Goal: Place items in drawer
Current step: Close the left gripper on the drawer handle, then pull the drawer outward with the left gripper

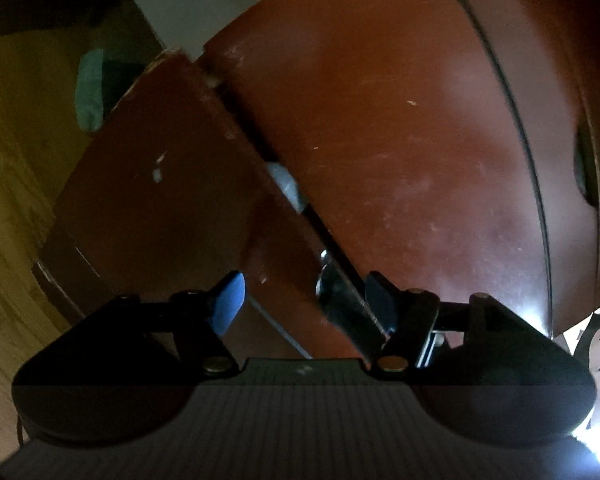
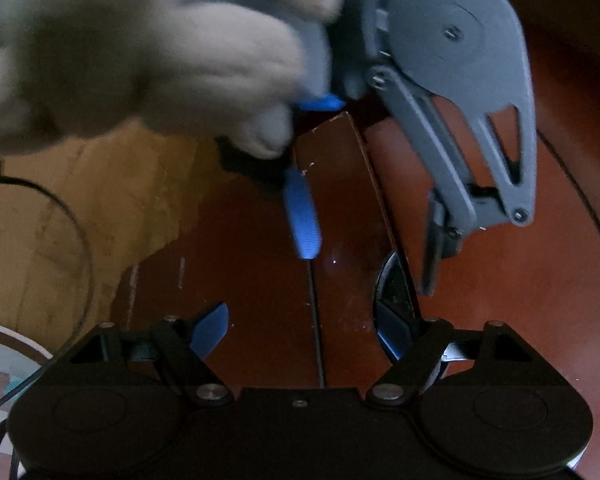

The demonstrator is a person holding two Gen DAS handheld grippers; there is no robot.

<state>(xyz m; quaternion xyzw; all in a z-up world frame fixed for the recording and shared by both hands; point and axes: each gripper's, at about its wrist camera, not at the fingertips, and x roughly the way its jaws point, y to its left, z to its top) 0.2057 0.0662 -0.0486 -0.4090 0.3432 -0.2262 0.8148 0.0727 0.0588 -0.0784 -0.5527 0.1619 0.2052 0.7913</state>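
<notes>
**Before the drawer front: both hand-held grippers with jaws apart**

Ahead of the left hand-held gripper (image 1: 306, 300), jaws parted and empty, lies the reddish-brown drawer (image 1: 380, 128), its metal handle (image 1: 336, 300) just inside the right fingertip. The right hand-held gripper (image 2: 304, 334) stands wide, empty; beyond it, a gloved hand (image 2: 140, 60).

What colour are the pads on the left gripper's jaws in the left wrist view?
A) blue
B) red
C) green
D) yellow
A: the left gripper carries blue pads on its black linkage, with its jaws standing apart over the reddish-brown drawer front.
</notes>
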